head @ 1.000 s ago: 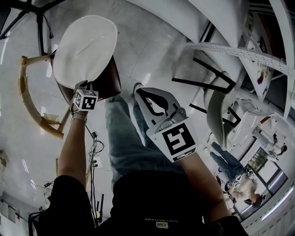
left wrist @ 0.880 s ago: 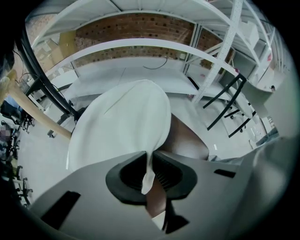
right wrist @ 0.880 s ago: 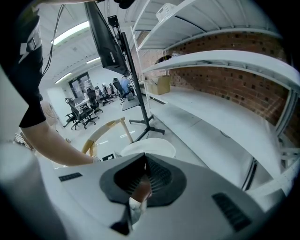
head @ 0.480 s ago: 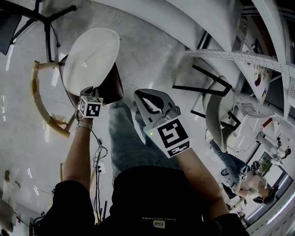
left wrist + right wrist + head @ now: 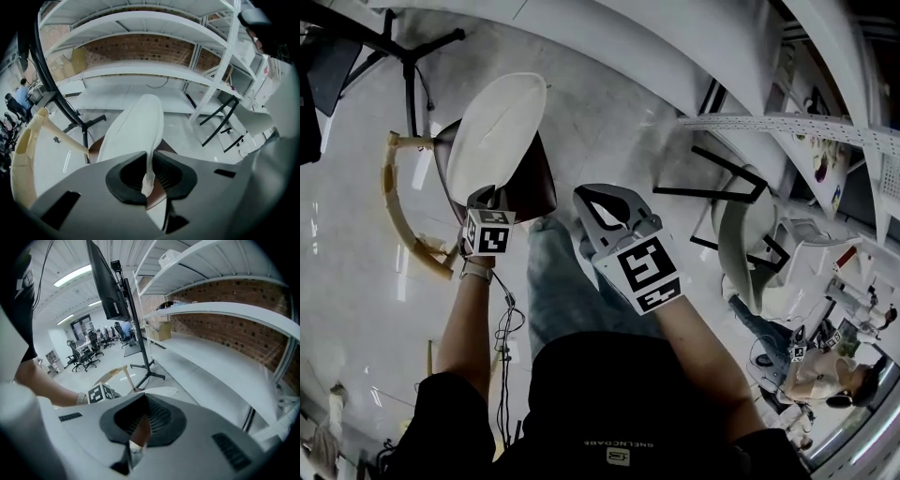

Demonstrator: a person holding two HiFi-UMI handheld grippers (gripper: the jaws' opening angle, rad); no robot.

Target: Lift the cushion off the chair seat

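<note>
The white round cushion (image 5: 497, 131) stands tilted up on edge over the dark brown chair seat (image 5: 539, 183). Its near rim is pinched in my left gripper (image 5: 487, 197), which is shut on it. In the left gripper view the cushion (image 5: 136, 126) rises away from the left gripper's (image 5: 149, 164) black pads, with the seat (image 5: 157, 197) showing below. My right gripper (image 5: 615, 199) hovers beside the seat, to the right of the cushion, and touches nothing. Its jaws look shut and empty in the right gripper view (image 5: 139, 423), where the cushion (image 5: 159, 391) lies beyond.
The chair's curved wooden backrest (image 5: 398, 211) arcs to the left of the seat. A black stand base (image 5: 412, 47) is behind it. White shelving (image 5: 628, 37) runs along the far side. A white chair on black legs (image 5: 741, 225) stands at the right. Cables (image 5: 502, 323) lie on the floor.
My left gripper has risen with the cushion's rim, and the cushion has tipped from nearly flat to steeply on edge, baring more of the brown seat. The right gripper rose slightly.
</note>
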